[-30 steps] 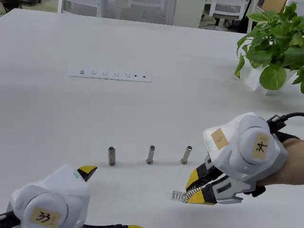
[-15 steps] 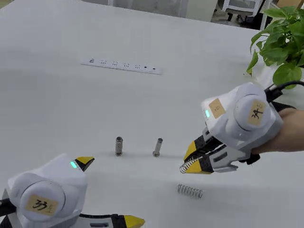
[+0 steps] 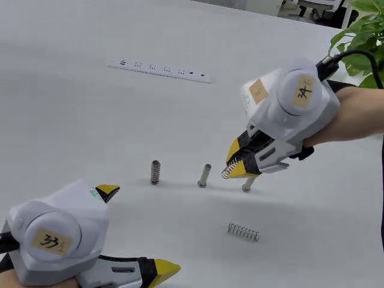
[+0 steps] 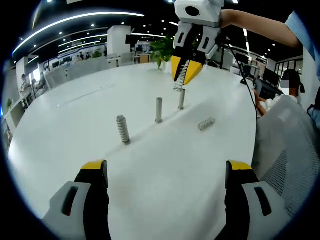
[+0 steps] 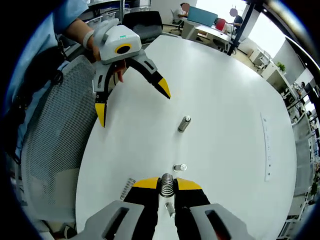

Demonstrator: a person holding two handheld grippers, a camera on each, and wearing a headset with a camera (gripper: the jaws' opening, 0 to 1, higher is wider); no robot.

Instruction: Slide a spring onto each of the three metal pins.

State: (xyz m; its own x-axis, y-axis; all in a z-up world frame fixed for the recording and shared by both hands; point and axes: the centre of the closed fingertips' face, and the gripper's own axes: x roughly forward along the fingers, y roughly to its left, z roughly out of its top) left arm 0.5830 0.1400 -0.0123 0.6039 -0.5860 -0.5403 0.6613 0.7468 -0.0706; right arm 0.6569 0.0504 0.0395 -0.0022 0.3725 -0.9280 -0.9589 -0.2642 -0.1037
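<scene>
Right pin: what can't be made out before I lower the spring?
Head view: the right gripper hides the top of the right pin.
Left gripper view: the held spring is too small to tell whether it touches that pin's tip.
Right gripper view: the jaws cover most of that pin.
Head view: the bottom edge cuts off the left gripper.

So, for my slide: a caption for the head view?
Right gripper holds a coiled metal spring above the rightmost bare metal pin.

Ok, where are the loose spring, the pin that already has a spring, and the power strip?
loose spring (image 3: pixel 243 232), head view, its middle coils.
pin with spring (image 3: pixel 155 172), head view, the spring around its shaft.
power strip (image 3: pixel 160 70), head view, middle of its top face.
</scene>
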